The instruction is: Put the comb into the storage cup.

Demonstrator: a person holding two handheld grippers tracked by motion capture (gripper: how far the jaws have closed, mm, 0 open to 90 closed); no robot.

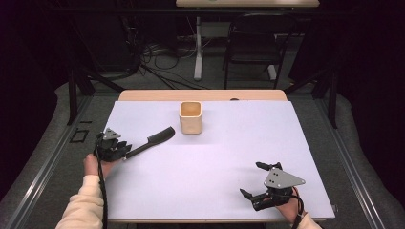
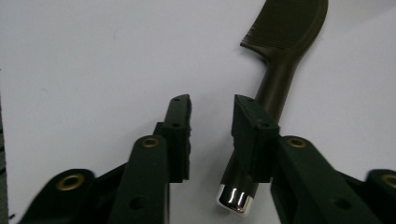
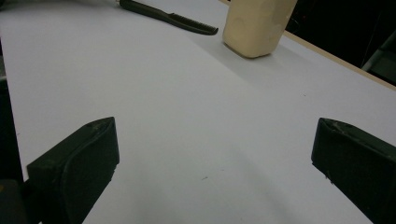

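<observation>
no readable brand, label or writing on anything here. dark comb (image 1: 154, 140) lies flat on the white table (image 1: 205, 162), teeth end just left of the tan cup (image 1: 190, 117), chrome-capped handle end toward the left gripper (image 2: 212, 105), whose jaws stand a little apart with no squeeze on the handle, which lies against the right-hand jaw in its own view. right gripper (image 1: 254, 179) sits well apart from the cup at the near right of the table, jaws spread wide with nothing between.
</observation>
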